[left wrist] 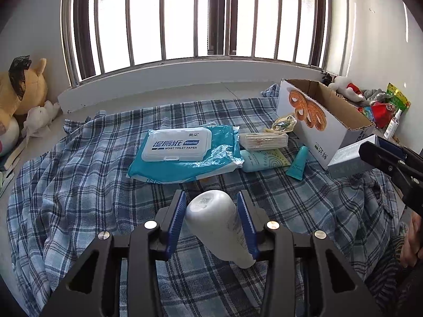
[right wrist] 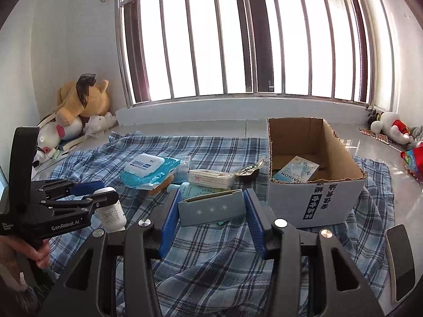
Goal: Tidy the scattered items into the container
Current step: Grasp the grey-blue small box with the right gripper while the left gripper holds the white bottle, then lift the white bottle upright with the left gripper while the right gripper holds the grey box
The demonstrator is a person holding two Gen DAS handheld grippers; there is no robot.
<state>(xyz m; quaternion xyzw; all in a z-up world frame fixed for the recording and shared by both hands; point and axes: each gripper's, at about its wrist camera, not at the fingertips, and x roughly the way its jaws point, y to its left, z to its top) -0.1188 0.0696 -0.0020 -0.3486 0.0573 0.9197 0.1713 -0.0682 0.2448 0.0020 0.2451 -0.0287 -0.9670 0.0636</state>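
My left gripper [left wrist: 211, 206] is shut on a white plastic bottle [left wrist: 219, 222], held above the plaid blanket; it also shows in the right wrist view [right wrist: 109, 211]. My right gripper [right wrist: 211, 206] is shut on a grey-blue box with three stars [right wrist: 211, 208], which shows in the left wrist view [left wrist: 349, 158]. The open cardboard box [right wrist: 330, 198] stands just right of it and holds a blue packet [right wrist: 294, 170]. On the blanket lie a moist toilet paper pack [left wrist: 179, 153], a white tissue pack [left wrist: 264, 140], a teal tube [left wrist: 297, 162] and a light-blue pouch [left wrist: 261, 159].
The blue plaid blanket [left wrist: 79, 185] covers the surface under the barred window [left wrist: 201, 18]. Plush toys [left wrist: 23, 87] lie in the far left corner. More toys and packets [left wrist: 375, 105] lie at the far right behind the cardboard box.
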